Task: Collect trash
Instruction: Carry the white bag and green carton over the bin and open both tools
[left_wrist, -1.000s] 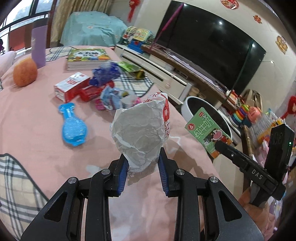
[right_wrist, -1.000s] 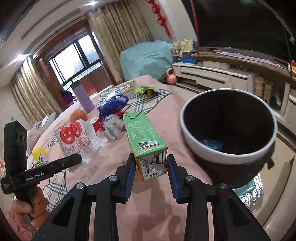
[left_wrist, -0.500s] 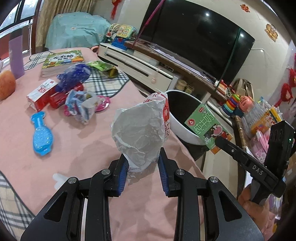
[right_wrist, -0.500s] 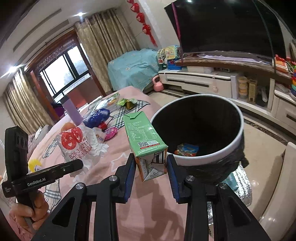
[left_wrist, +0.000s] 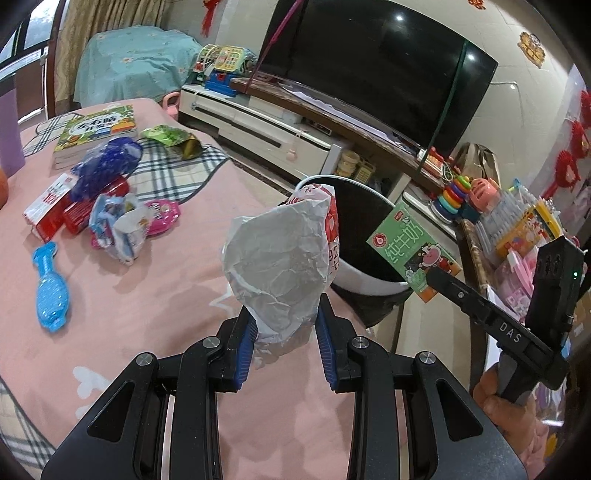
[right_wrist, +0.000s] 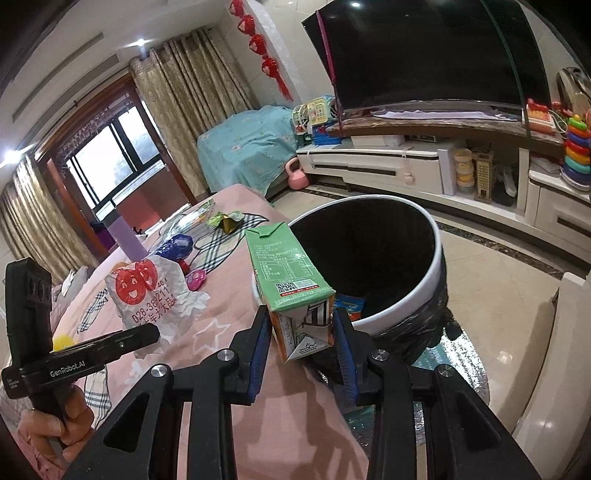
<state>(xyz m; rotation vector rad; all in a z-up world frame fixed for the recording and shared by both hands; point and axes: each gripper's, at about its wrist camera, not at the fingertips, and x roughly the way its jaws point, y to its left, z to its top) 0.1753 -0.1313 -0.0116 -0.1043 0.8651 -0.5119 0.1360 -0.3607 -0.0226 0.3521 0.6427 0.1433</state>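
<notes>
My left gripper (left_wrist: 284, 328) is shut on a crumpled white paper bag (left_wrist: 280, 266) with red print, held up over the pink table edge. Just beyond it stands the white-rimmed trash bin (left_wrist: 365, 284) with a black liner. My right gripper (right_wrist: 301, 332) is shut on a green milk carton (right_wrist: 284, 269), held upright at the bin's (right_wrist: 413, 306) near rim. A colourful wrapper (right_wrist: 351, 306) lies inside the bin. The carton (left_wrist: 410, 251) and the paper bag (right_wrist: 147, 295) each show in the other hand's view.
On the pink tablecloth (left_wrist: 155, 314) lie a blue brush (left_wrist: 50, 295), red boxes (left_wrist: 55, 206), a blue bag (left_wrist: 107, 166), wrappers (left_wrist: 122, 225), a green packet (left_wrist: 170, 138) and a book (left_wrist: 96, 129). A TV cabinet (right_wrist: 424, 166) and toys stand behind the bin.
Both grippers have carried their loads toward the bin, which now shows larger and closer. The table items have slid left in the left wrist view. Both grips are unchanged.
</notes>
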